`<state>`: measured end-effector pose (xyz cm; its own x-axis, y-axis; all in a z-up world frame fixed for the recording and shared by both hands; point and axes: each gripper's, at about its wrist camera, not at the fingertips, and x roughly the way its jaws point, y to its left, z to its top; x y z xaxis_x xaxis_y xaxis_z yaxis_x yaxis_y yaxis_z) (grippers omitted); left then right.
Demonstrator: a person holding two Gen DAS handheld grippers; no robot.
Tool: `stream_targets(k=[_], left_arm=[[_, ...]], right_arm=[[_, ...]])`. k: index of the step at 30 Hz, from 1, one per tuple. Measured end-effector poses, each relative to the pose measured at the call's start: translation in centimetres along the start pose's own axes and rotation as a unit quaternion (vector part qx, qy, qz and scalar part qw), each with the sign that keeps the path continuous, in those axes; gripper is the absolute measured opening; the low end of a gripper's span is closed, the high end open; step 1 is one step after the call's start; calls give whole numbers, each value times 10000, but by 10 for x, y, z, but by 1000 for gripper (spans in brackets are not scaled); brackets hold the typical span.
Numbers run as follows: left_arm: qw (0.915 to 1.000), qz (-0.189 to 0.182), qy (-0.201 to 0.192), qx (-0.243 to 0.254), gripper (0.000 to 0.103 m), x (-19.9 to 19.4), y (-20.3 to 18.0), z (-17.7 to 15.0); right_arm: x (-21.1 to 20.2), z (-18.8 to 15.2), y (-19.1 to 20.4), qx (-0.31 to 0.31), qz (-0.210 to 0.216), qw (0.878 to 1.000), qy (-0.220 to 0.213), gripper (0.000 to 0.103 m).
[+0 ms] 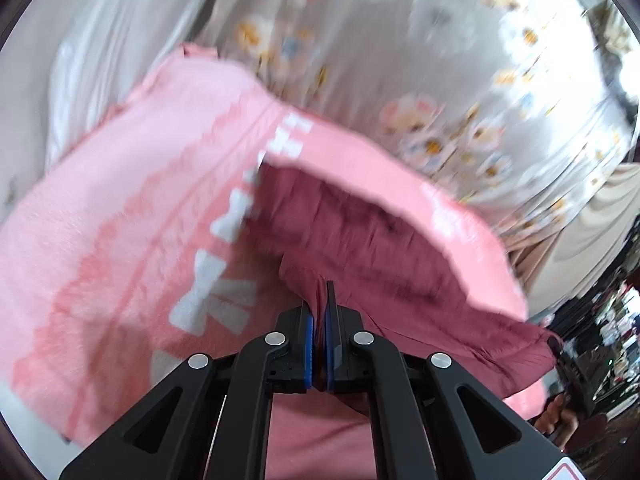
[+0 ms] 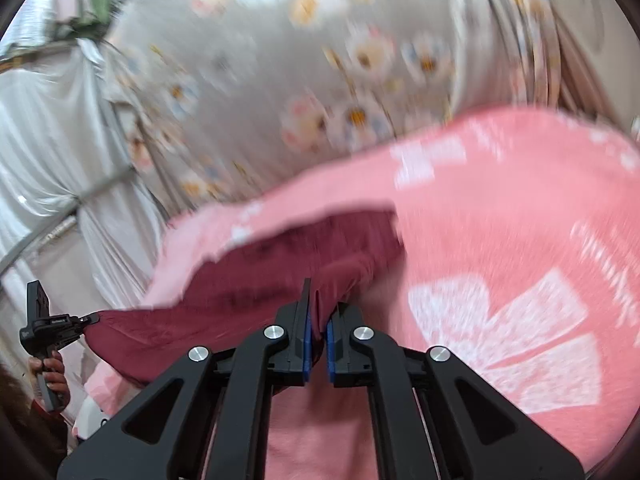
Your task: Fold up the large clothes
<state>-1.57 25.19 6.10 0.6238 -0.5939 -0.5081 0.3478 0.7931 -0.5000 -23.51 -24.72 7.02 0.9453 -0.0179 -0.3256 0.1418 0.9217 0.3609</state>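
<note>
A dark red garment [image 1: 384, 240] hangs lifted between both grippers, over a pink blanket with white bows [image 1: 120, 208]. My left gripper [image 1: 320, 300] is shut on a pinched edge of the red cloth. In the right wrist view, my right gripper [image 2: 318, 304] is likewise shut on the dark red garment [image 2: 280, 280], with a fold bunched between its blue pads. The left gripper [image 2: 88, 318] also shows at the far left there, held by a hand [image 2: 50, 372], gripping the cloth's other end. The right gripper [image 1: 554, 344] shows at the left wrist view's right edge. Both pictures are blurred.
A grey bedsheet with flower print [image 1: 440, 60] lies beyond the pink blanket [image 2: 520, 240]. White draped fabric [image 2: 48, 140] hangs at the side. Cluttered shelves [image 1: 616, 320] stand at the far right of the left wrist view.
</note>
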Motion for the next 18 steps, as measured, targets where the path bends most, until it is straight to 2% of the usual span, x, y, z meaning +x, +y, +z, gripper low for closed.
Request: stream_targets(k=[3,6,9,11,15,18], left_arm=[[9989,24,-417,225,2,-24,-23,20],[9970,229,-614,414,3,-15,-45,49],[9946,728,-479,568,5,29,-54,79],[9901,1219,-266,643,6,79,-52,100],[9800,1877,298,583,7,166,-13,125],[9723,2167,768,422,8,224,20,125]], right_arm=[[-15,26,16,-71,71,9986,-520,4],[10,54,17,55,94,9974,-709,4],[52,73,11,181,-125,9980,-593,4],[101,82,2,317,-436,9980,-314,4],[181,78,-13,467,-893,9947,200,4],[230,65,-28,563,-1166,9901,534,4]])
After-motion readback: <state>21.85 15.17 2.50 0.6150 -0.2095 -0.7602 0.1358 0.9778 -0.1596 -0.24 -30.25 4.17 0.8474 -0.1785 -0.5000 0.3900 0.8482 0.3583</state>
